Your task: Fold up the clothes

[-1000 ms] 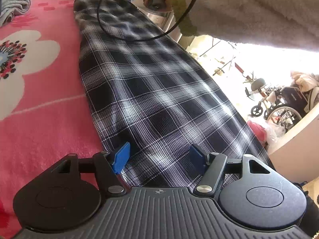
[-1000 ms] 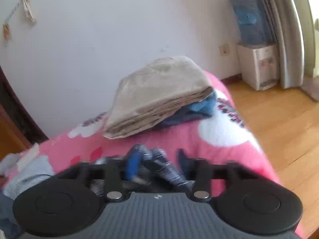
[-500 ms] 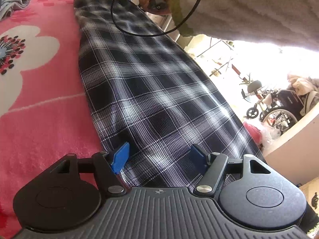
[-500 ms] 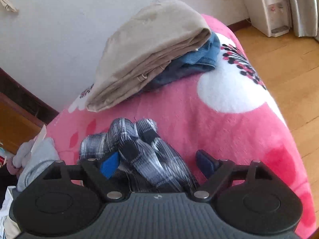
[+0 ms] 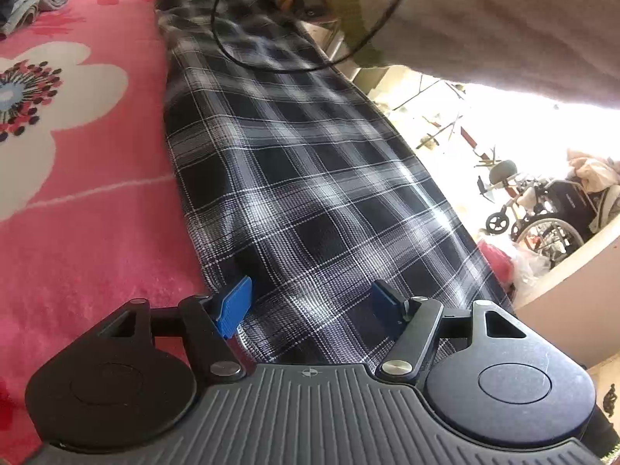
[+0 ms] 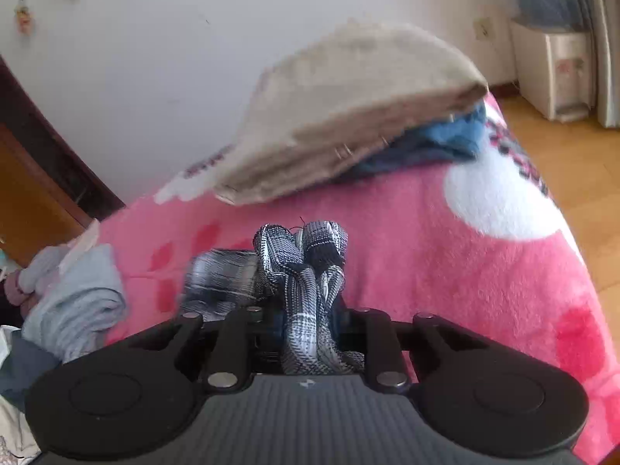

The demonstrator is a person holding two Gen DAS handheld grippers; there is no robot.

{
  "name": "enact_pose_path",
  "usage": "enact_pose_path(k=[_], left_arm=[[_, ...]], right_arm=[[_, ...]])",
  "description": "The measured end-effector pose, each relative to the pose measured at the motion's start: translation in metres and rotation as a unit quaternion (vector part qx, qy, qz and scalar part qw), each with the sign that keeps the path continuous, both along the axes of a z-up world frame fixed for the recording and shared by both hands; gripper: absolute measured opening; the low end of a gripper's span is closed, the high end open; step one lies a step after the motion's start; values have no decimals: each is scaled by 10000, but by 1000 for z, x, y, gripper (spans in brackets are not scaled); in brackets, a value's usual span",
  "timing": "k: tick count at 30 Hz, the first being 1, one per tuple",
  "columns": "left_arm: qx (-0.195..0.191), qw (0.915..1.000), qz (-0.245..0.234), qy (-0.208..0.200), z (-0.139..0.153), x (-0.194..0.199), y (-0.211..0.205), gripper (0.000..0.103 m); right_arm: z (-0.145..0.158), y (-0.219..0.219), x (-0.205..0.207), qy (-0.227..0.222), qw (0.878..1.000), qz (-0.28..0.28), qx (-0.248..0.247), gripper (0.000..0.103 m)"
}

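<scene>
Plaid garment point(image 5: 294, 193) lies lengthwise on pink blanket point(image 5: 89, 232). Right gripper point(image 6: 310, 310): jaws closing, far end bunched between them, probably for lifting into a fold. Left gripper point(image 5: 310, 302): jaws wide over the near hem, not pinching. Folded beige pile point(image 6: 348, 116) beyond.

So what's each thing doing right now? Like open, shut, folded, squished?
Left gripper: open, over the near end.
Right gripper: closing on a bunched end.
Plaid garment: laid out long and flat.
Beige garment: folded, on top.
Blue garment: under it.
Pink blanket: spread flat.
</scene>
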State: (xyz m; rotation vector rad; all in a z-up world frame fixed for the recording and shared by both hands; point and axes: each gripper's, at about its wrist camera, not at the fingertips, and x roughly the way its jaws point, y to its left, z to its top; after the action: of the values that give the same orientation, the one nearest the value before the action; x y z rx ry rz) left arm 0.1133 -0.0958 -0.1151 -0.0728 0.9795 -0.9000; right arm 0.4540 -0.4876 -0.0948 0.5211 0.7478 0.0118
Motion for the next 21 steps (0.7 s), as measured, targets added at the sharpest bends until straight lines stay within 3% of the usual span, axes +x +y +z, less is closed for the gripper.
enact_pose_path(k=[3,10,15,21], left_arm=[[47,9999,121,-12,2,0,1,67],[335,9983,417,-242,5,-6,-3,67],[647,9936,779,-503,8,-12,1,67],[795,9827,1541,-655,27,-18,29,67]], right_arm=[[24,4,-16,-301,9995,131,-39,22],[92,28,-76,-754,9901,1182,12,21],[133,47,-163,-995,9722,2120,33,20],[149,68,-293,-1078,9539,2798,-155,20]])
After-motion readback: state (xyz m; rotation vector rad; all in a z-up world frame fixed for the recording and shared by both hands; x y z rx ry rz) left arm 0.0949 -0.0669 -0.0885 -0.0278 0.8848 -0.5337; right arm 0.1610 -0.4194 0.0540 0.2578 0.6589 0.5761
